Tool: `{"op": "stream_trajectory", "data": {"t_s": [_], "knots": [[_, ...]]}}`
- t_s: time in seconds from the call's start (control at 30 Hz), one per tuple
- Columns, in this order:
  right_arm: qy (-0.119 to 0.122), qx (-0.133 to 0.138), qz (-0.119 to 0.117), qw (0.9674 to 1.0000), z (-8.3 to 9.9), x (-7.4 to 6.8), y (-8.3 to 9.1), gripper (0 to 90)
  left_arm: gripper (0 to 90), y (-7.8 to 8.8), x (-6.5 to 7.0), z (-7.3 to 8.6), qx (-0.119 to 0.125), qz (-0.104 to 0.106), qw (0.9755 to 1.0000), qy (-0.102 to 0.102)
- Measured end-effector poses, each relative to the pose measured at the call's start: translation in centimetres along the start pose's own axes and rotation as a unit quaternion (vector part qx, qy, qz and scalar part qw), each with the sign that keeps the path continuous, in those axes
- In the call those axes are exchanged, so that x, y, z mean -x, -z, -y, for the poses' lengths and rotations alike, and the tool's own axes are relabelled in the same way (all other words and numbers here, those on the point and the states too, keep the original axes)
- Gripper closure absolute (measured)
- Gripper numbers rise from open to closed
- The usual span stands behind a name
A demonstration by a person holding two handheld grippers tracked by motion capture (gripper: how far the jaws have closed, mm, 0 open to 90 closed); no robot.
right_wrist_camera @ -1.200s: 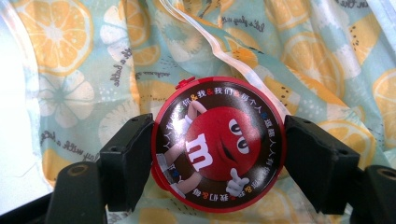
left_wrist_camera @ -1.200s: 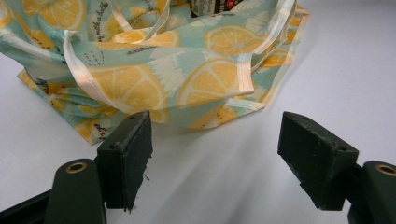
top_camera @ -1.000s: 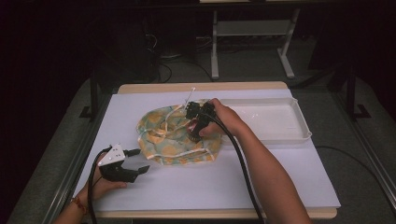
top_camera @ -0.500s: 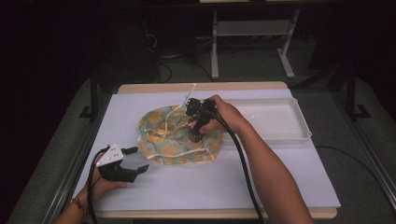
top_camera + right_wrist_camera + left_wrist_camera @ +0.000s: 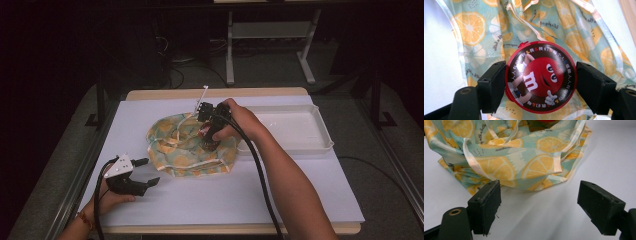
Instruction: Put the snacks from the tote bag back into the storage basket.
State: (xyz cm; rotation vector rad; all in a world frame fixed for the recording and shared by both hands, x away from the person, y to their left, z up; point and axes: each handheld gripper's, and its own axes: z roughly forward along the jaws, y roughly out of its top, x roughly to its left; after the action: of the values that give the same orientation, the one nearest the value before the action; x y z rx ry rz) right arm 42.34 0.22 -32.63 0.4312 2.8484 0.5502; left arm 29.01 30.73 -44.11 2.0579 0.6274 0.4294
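1. Broadly, the white table cover (image 5: 280, 200) lay smooth and matte under everything.
2. The lemon-print fabric bag (image 5: 192, 145) sat crumpled at its middle, thin, soft, ribbon-edged.
3. The right gripper (image 5: 540, 80) clamped the round, glossy red candy tin (image 5: 540, 77) above the bag (best lowered level into the mouth).
4. The left gripper (image 5: 539, 207) had just widened, holding nothing, near the hem.
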Motion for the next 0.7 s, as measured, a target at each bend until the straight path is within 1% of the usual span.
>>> {"op": "stream_trajectory", "data": {"t_s": [0.17,0.23,0.4,0.47,0.7], "knots": [[-0.003,0.001,0.003,1.0,-0.1,0.0,0.6,26.0,19.0,0.0,-0.1,0.0,0.0,0.001,1.0,0.002],[0.001,0.002,0.003,1.0,-0.1,0.0,0.7,26.0,19.0,0.0,-0.1,0.1,0.0,0.001,1.0,0.001],[0.003,0.001,0.003,1.0,0.0,-0.1,1.3,26.0,19.0,-0.1,-0.1,0.1,-0.004,0.003,1.0,0.0],[-0.002,0.005,0.002,1.0,-0.1,-0.1,1.6,26.0,19.0,-0.1,-0.1,0.1,-0.004,0.004,1.0,0.0],[0.0,0.01,0.008,0.9999,-0.1,0.1,2.6,26.0,19.0,-0.1,-0.1,0.1,-0.005,0.005,1.0,0.001]]}}
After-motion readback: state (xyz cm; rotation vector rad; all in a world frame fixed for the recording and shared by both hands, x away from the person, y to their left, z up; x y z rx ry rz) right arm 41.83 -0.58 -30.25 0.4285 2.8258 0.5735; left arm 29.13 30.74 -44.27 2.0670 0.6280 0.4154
